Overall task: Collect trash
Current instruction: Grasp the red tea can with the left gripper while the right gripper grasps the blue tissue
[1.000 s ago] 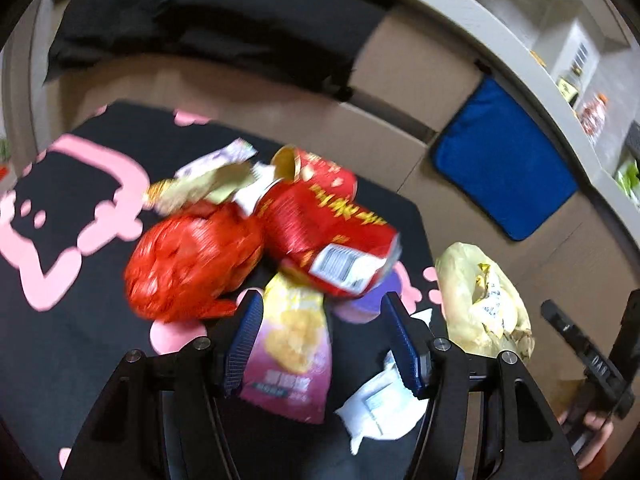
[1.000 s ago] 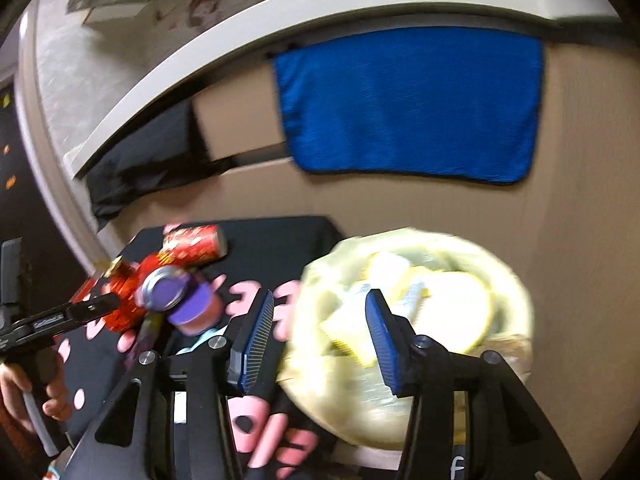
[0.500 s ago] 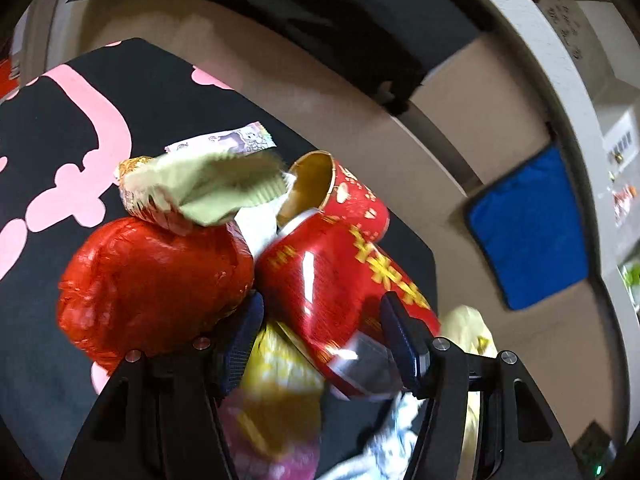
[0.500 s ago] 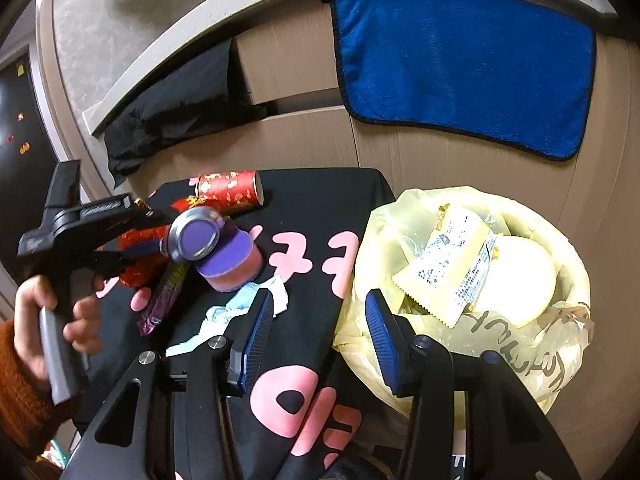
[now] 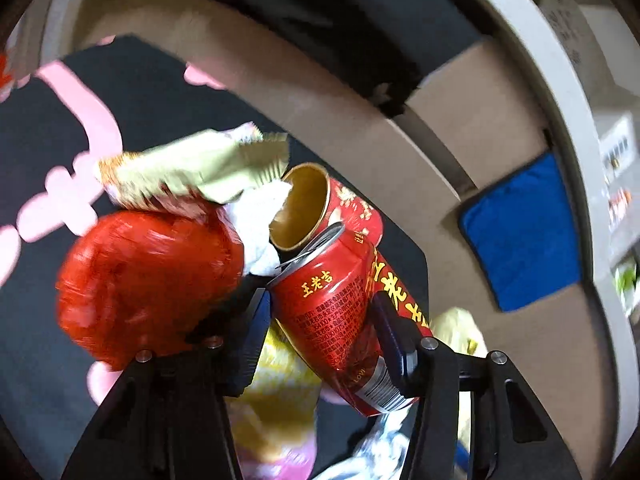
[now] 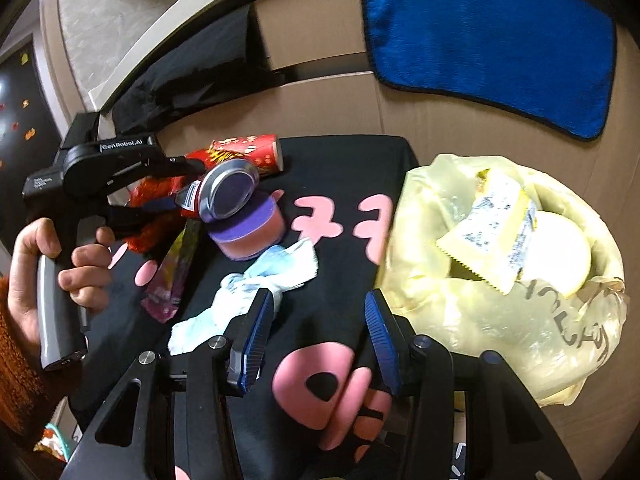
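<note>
Red aluminium sits between your left tool's (image 5: 322,320) blue pads: you have the herbal-tea can (image 5: 340,316) pinched across its body, tilted with the opened top away from you. Gripping the cylinder side-on rather than by the rim likely keeps it from slipping or crushing. From the right wrist view the can (image 6: 224,194) appears lifted just above the purple-and-pink tub (image 6: 250,228), its silver base facing the camera, though whether it touches the tub I cannot tell.

Your right tool (image 6: 318,334) hangs spread and empty over the black cloth with pink shapes (image 6: 340,184), with the yellow trash bag (image 6: 500,288) just to the right of the can's pile. The bag gapes open, already holding a wrapper and a pale disc, so it looks ready to receive the can.

Left behind beside the can: a red crinkled bag (image 5: 148,280), a torn green wrapper (image 5: 196,170), a red paper cup (image 5: 320,212) lying on its side, a crumpled tissue (image 6: 248,292) and a purple snack packet (image 6: 172,280).
</note>
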`<state>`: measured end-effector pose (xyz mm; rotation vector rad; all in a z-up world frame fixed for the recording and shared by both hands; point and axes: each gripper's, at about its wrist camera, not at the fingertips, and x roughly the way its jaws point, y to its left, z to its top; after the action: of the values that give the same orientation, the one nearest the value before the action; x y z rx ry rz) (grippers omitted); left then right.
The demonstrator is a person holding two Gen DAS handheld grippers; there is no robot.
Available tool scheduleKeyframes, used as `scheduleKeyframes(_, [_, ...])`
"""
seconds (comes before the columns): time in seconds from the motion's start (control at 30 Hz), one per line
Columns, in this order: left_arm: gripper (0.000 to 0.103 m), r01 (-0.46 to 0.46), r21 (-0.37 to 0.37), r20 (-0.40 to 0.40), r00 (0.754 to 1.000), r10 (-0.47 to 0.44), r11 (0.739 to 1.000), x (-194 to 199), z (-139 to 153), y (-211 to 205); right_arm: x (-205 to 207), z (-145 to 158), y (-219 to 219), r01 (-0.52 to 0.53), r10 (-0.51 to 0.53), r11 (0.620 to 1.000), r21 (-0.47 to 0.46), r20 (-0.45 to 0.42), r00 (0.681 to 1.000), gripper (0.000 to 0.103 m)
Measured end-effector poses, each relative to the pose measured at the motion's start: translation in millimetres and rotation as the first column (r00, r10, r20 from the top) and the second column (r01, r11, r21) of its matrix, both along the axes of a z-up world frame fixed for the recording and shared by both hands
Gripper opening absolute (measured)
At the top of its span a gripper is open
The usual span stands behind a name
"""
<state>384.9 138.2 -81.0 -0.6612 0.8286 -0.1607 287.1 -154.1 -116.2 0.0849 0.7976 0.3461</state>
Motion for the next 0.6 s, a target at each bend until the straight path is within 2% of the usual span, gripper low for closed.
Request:
scheduleKeyframes(0.17, [0.052,0.062,0.107,0.034,0.997,-0.066,0.992,-42.6,15.4,8.9,-4.2,3.7,7.2,-0.022,0.022,1.000,0.023,-0.002,1.000,0.045])
scheduleKeyframes(0.33, [0.052,0.079,0.276,0.078,0.992,-0.104,0.958,-97.4,29.4,21.2,-2.5,4.9,22.4,-0.054,0.054,0.998,0.032,-0.012,0.998,0.048])
scheduleKeyframes(0.47, [0.052,0.089,0.326,0.074,0.990,-0.119,0.941,-123.0,24.7,30.1,4.6,-1.4,40.4,-0.059,0.059,0.998,0.006,-0.022,0.998,0.048])
scheduleKeyframes(0.6, [0.052,0.098,0.314,0.058,0.991,-0.123,0.944,-135.5,15.9,39.7,17.3,-10.6,52.8,-0.056,0.055,0.998,-0.019,-0.047,0.997,0.048])
